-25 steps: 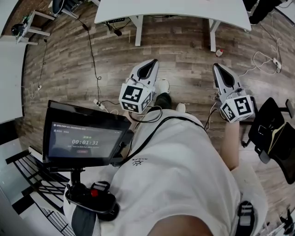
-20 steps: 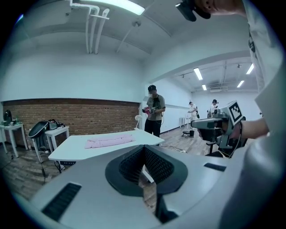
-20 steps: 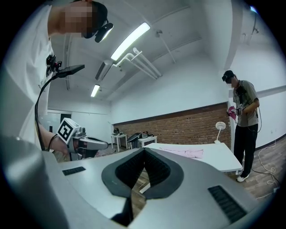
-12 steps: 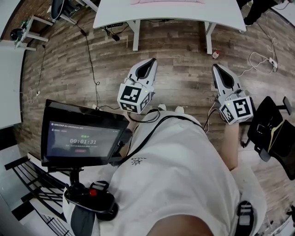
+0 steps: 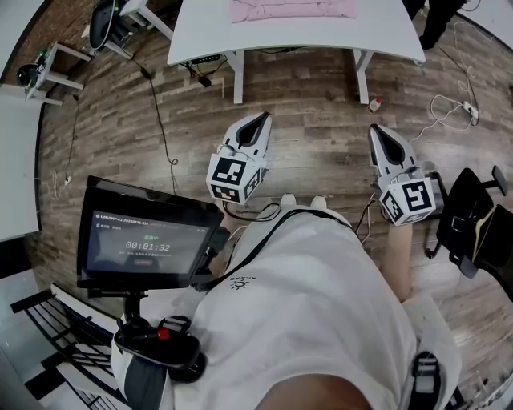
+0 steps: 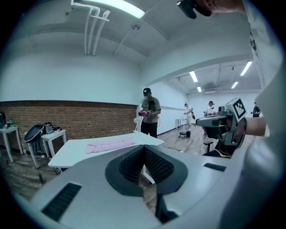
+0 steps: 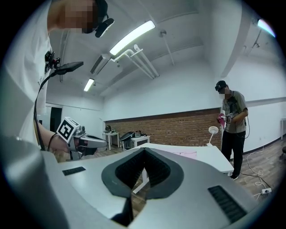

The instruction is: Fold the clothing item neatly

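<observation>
The pink garment point(image 5: 292, 10) lies flat as a long, narrow band on the white table point(image 5: 208, 28), at 12 o'clock in the head view. Both grippers are well short of it, held over the wood floor point(image 5: 313, 88). The left gripper point(image 5: 261, 118) is at 11 o'clock, the right gripper point(image 5: 377, 130) at 1 o'clock. Each has its jaws pressed together with nothing between them.

This fits either a garment laid out for folding or one already folded, with the person standing back. From here the band is too small to tell whether its edges meet. Either way, good work means keeping the closed tips off the cloth so nothing drags, and checking edge alignment from nearer.
</observation>
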Demonstrator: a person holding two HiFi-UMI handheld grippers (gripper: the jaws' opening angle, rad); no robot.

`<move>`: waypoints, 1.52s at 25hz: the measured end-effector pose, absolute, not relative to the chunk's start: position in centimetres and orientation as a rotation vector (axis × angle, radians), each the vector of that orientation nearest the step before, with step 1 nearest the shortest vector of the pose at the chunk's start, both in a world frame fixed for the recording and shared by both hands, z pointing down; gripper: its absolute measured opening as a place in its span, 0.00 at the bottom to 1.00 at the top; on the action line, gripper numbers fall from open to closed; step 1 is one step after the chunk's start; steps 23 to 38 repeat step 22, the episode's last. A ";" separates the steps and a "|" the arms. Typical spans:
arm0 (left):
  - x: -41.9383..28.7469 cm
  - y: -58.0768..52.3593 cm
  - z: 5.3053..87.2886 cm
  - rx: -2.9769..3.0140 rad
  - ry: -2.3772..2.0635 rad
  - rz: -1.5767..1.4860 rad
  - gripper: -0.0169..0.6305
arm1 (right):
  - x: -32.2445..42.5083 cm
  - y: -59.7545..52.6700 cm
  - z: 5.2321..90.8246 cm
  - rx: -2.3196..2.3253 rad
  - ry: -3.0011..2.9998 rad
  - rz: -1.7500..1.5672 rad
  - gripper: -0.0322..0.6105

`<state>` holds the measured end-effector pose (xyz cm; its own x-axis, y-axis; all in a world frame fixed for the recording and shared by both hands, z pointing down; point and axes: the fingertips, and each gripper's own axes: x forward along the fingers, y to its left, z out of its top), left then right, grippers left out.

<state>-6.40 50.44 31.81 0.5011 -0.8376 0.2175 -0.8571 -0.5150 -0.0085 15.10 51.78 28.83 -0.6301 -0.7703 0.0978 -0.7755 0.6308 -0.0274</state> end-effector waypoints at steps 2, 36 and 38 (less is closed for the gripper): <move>-6.3 50.5 32.1 2.638 -1.482 0.305 0.03 | 15.2 51.9 29.0 1.320 -2.763 0.106 0.05; -6.0 51.0 33.0 2.639 -1.455 0.280 0.03 | 15.5 52.8 29.0 1.321 -2.743 0.079 0.05; -6.0 51.0 33.0 2.639 -1.455 0.280 0.03 | 15.5 52.8 29.0 1.321 -2.743 0.079 0.05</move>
